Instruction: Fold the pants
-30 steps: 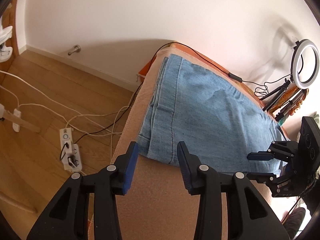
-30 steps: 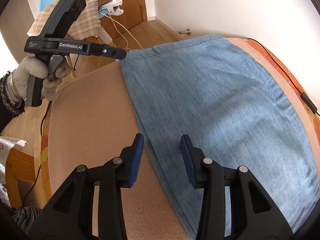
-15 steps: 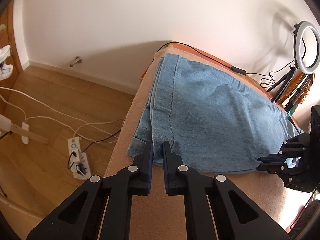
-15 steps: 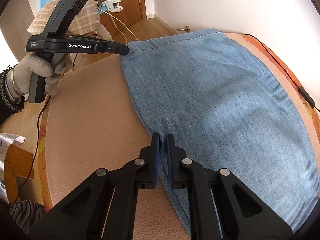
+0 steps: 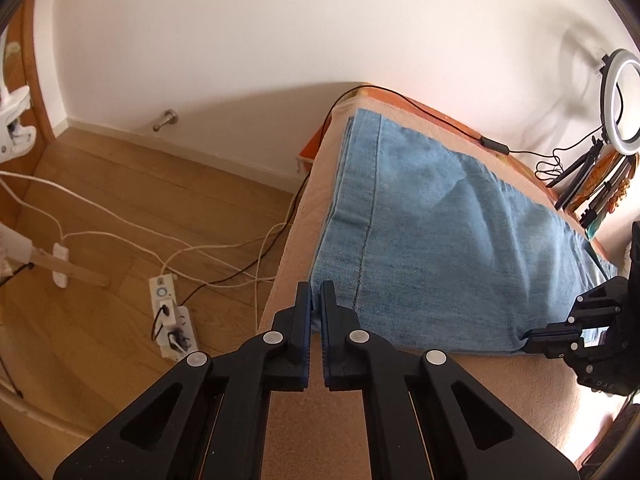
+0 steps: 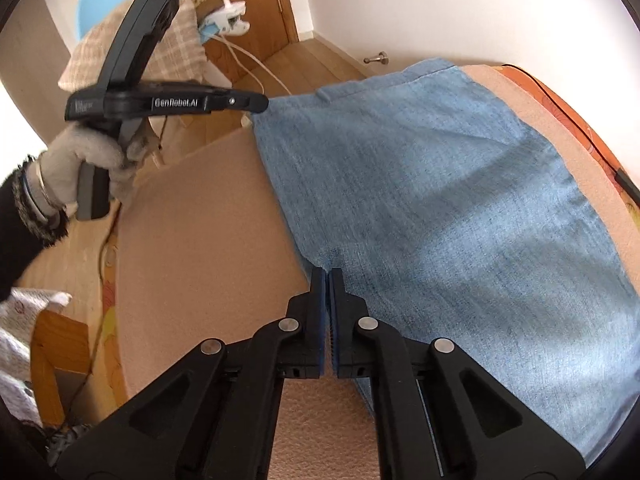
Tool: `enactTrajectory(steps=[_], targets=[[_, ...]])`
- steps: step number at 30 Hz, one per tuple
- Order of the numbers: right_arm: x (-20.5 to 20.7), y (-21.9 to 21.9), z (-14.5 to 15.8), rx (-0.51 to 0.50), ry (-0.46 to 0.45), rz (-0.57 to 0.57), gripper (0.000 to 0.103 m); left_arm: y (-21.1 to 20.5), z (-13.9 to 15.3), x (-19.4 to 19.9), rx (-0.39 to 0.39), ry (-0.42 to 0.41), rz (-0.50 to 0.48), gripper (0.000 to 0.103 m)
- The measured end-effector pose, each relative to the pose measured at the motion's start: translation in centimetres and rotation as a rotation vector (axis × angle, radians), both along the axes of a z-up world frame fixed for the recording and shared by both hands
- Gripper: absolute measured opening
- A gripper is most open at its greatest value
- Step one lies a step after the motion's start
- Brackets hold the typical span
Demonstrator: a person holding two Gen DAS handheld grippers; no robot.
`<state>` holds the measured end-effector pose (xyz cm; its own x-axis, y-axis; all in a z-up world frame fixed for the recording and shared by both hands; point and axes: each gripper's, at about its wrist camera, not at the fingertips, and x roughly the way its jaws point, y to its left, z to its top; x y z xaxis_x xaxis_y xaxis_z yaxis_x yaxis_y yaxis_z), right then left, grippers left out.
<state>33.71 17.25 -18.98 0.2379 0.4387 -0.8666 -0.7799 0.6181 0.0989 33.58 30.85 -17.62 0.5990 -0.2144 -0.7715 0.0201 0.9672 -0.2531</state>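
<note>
Both grippers' jaws have clamped the pants (image 5: 448,240).

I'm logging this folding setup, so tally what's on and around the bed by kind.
Denim pants: 1
Handheld grippers: 2 (left gripper, right gripper)
Ring light: 1
Power strip: 1
Total: 5

pants (image 5: 448,240): flat on your bed (image 5: 460,392), beside its left edge
power strip (image 5: 170,316): floor (image 5: 100,208), left of bed
ring light (image 5: 622,100): behind bed's far end
</note>
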Motion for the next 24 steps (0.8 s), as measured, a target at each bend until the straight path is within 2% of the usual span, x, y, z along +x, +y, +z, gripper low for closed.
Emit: enactTrajectory(steps=[2,4,7,11,14,16,18,20,21,22,24], targets=[[0.1,-0.4,0.1,0.014,0.019,-0.003,0.003,0.2,0.2,-0.3,-0.014,0.000,0.007,0.003],[0.0,-1.1,0.4,0.034,0.052,-0.002,0.003,-0.1,0.6,-0.5,0.008,-0.001,0.006,0.003],[-0.9,-2.6,1.1,0.039,0.030,-0.021,0.003,-0.1,1.7,-1.1,0.031,-0.019,0.017,0.004],[-2.3,-6.2,3.1,0.111,0.023,-0.099,0.006,-0.6,4.3,-2.1,0.024,-0.068,0.011,0.004],[-3.9,-9.8,5.4,0.158,-0.011,-0.165,0.015,-2.4,6.8,-3.0,0.053,-0.133,-0.019,0.013],[-5.2,-12.4,7.2,0.184,-0.052,-0.214,0.027,-4.0,8.6,-3.7,0.042,-0.173,-0.043,0.013],[-6.5,-15.3,8.8,0.199,-0.096,-0.271,0.034,-6.0,10.2,-4.2,0.036,-0.201,-0.076,0.013],[-7.6,-18.3,10.1,0.212,-0.125,-0.323,0.036,-8.4,11.7,-4.6,0.047,-0.228,-0.119,0.014],[-8.2,-19.9,10.7,0.216,-0.135,-0.351,0.037,-9.8,12.5,-4.8,0.056,-0.239,-0.144,0.016],[-8.8,-21.6,11.2,0.218,-0.147,-0.384,0.038,-11.1,13.1,-5.0,0.062,-0.249,-0.165,0.022],[-10.0,-25.2,12.1,0.229,-0.172,-0.455,0.039,-13.7,14.3,-5.3,0.058,-0.265,-0.211,0.040]])
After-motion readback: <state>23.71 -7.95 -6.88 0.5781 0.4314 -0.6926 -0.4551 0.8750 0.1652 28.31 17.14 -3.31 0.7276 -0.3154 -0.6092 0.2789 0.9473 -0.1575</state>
